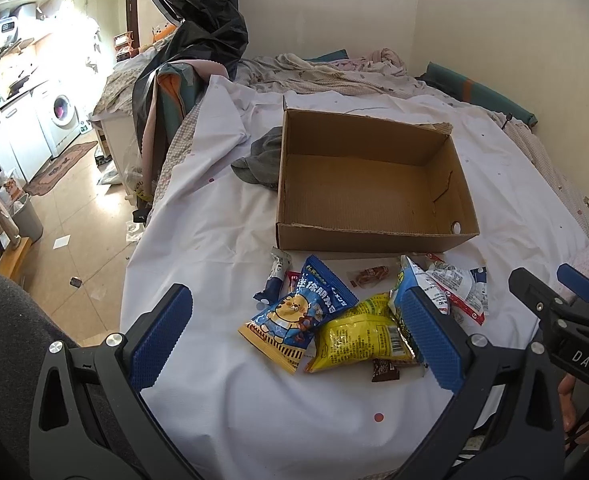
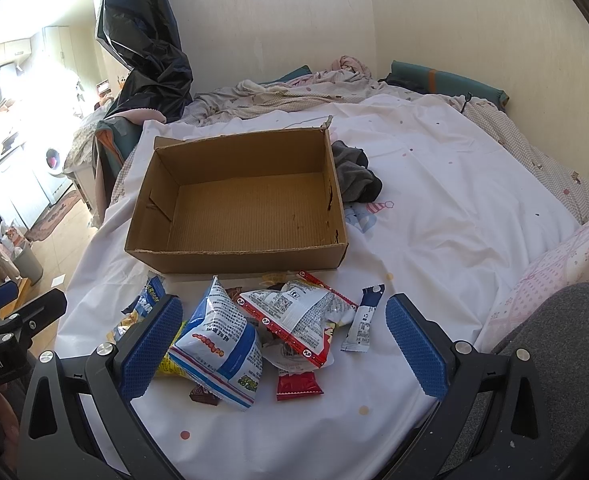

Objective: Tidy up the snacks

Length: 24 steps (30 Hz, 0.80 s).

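Daylight floods in from the kitchen on my far left, blown out to white there in both views. The bed sheet is evenly lit with soft shadows. Focus is sharp at centre. Heavy fisheye bending, with black vignette in the corners.

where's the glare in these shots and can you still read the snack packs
Left wrist view: the kitchen area at far left is blown out by daylight, the yellow snack bag stays sharp, and fisheye bends the edges. Right wrist view: same washed-out left side, print on the white-and-blue snack bag is crisp.
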### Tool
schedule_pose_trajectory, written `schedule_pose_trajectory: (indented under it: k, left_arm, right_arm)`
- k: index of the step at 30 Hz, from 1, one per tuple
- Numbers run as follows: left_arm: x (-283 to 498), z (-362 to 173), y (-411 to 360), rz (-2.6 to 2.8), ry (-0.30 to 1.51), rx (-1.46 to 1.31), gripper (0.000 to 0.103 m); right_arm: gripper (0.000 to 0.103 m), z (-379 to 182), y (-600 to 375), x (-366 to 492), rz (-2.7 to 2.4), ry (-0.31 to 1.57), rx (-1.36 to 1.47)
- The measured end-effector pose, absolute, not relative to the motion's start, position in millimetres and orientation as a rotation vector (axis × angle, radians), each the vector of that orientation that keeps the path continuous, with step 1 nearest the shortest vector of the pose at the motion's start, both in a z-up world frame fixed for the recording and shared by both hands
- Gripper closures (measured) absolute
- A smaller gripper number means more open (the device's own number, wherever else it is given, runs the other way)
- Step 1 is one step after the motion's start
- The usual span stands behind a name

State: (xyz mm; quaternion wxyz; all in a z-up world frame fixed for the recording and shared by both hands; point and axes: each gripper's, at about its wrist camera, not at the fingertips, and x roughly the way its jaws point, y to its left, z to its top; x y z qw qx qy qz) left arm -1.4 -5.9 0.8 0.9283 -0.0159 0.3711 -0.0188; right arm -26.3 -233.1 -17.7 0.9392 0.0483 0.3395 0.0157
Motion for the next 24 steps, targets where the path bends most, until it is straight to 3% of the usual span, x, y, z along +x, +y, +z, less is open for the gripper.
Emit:
schedule_pose_trajectory:
  k: [16, 24]
  left_arm:
    - [1, -2, 3, -0.018, 0.78, -0.063, 0.0]
    - [6, -3, 12, -0.006, 0.803, -0.109, 0.0]
  right_arm:
    - [0.0, -12, -248, 1, 0.153, 0.793, 0.204]
    - [0.001, -62, -245, 41, 0.322, 1.202, 0.515]
